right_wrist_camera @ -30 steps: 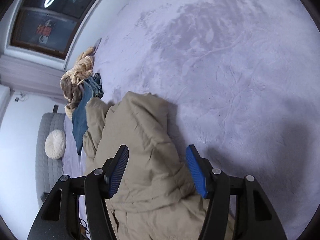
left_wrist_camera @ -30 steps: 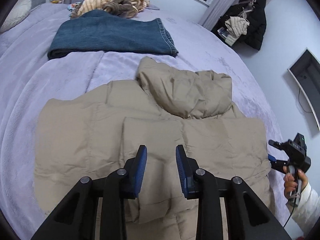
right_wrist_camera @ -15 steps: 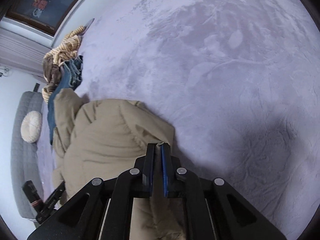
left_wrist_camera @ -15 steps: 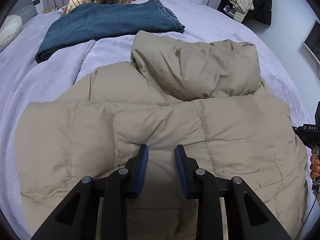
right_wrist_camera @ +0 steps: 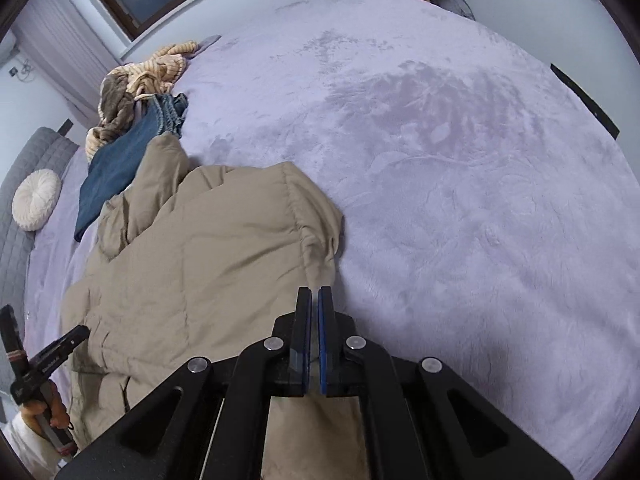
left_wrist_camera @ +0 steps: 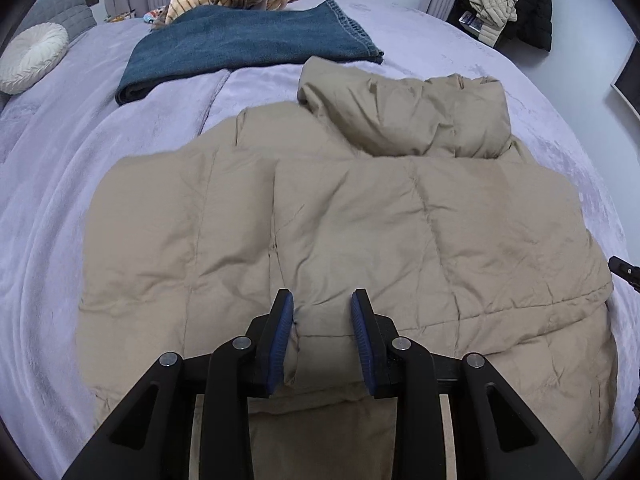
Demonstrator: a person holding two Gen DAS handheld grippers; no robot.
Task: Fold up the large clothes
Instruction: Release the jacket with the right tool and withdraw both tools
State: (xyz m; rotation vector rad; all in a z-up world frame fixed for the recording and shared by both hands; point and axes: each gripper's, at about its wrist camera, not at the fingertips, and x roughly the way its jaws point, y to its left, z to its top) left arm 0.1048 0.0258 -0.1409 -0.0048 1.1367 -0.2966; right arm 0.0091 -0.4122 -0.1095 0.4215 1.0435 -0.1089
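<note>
A: We're early in folding the jacket [left_wrist_camera: 360, 232], spread flat on the bed [right_wrist_camera: 460, 140] just this side of the jeans [left_wrist_camera: 248, 44]. Our right tongs [right_wrist_camera: 314, 332] are clenched on its edge; a second ago they stood wide.

B: Left tongs [left_wrist_camera: 322, 336] hover part-open over the hem, gripping nothing, lower than before. Next we lift that edge across the jacket.

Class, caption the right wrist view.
Right gripper shut on the beige puffer jacket at its edge on the lilac bedspread.
</note>
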